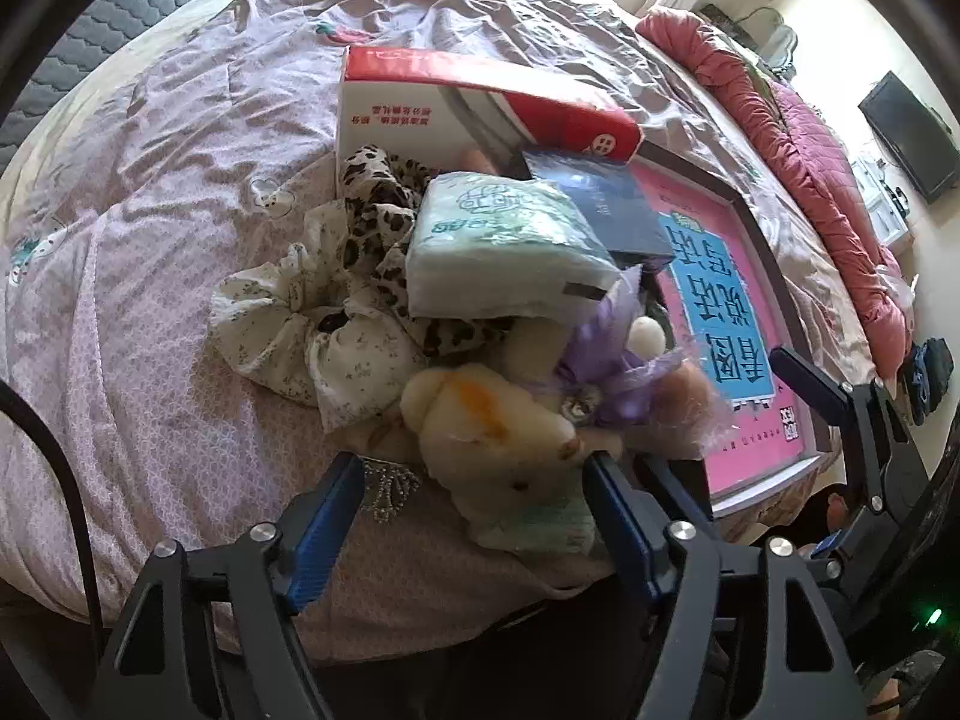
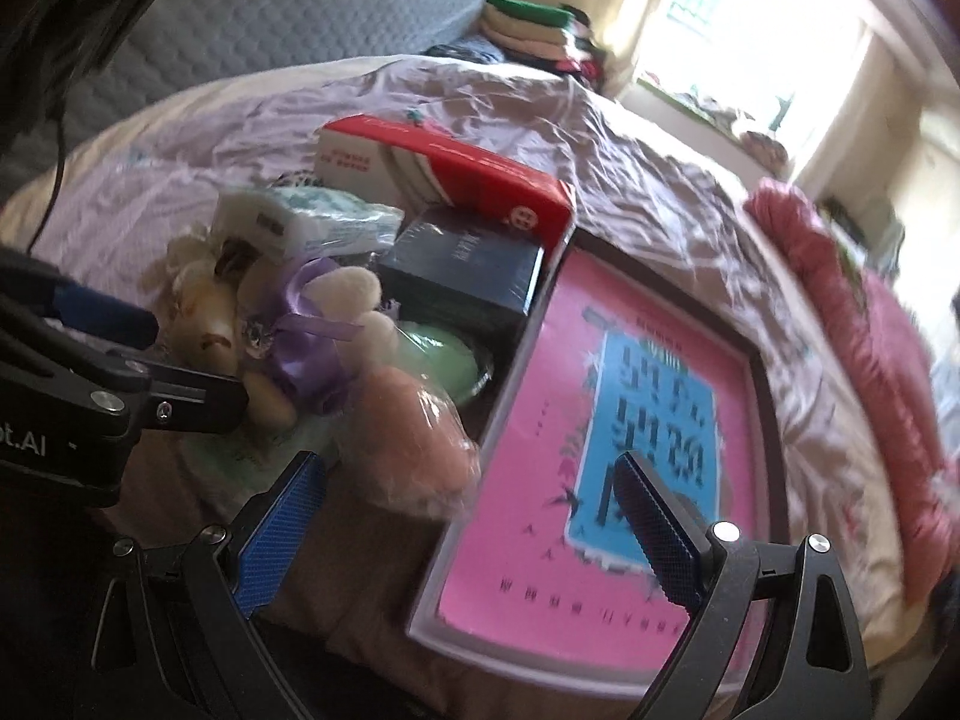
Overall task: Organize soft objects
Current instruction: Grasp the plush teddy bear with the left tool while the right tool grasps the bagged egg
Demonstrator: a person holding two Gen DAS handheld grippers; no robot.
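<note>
Both pairs of jaws stood spread. Those of the left gripper (image 1: pixel 471 483) bracketed a cream teddy bear (image 1: pixel 492 438) at the bed's near edge, the right pad at the toy's side, the left pad clear of it. The right gripper (image 2: pixel 471 507) hung open over the gap between a pink wrapped bundle (image 2: pixel 414 438) and a pink framed board (image 2: pixel 528 480), gripping nothing. Beyond the bear lay a purple ribbon (image 1: pixel 606 360), a floral cloth (image 1: pixel 336 330), a leopard-print cloth (image 1: pixel 372 204) and a tissue pack (image 1: pixel 504 252). Farther off sat a dark box (image 1: pixel 618 210) and a red-and-white carton (image 1: pixel 456 102) on the lilac bedspread (image 1: pixel 150 240).
</note>
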